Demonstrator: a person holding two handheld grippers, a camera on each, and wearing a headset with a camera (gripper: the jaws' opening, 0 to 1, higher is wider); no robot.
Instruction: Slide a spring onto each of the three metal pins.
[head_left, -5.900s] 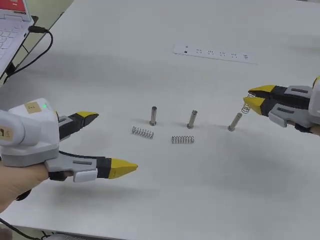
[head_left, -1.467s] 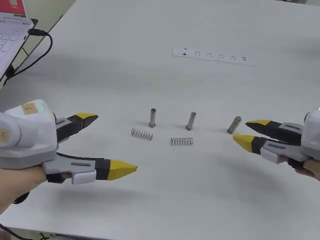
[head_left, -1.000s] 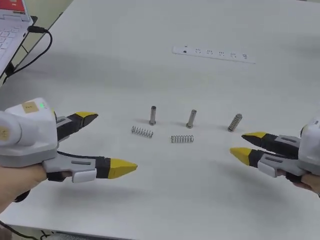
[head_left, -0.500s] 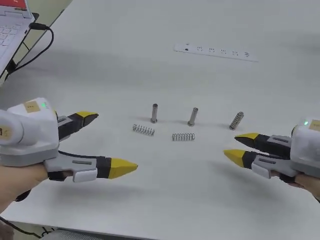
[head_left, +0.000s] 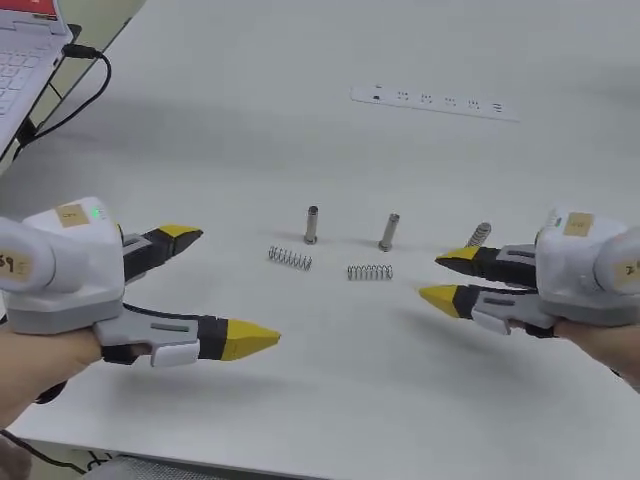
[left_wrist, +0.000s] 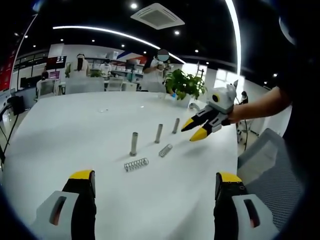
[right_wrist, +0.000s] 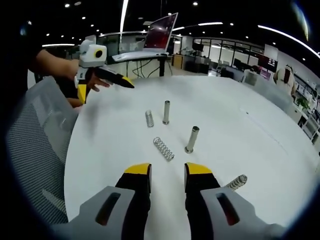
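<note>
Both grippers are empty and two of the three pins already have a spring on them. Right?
No, per the head view: only the end pin by the right gripper wears a spring; the middle pin and far pin are bare. That gripper and the left gripper are empty.

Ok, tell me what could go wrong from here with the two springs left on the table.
1. The sprung pin stands close behind the right hand-held gripper; a nudge might topple it.
2. The middle spring and left spring lie flat on the table; either may roll or slip from a pinch.
3. The middle pin and left pin stand free; threading a spring could tip them.
</note>
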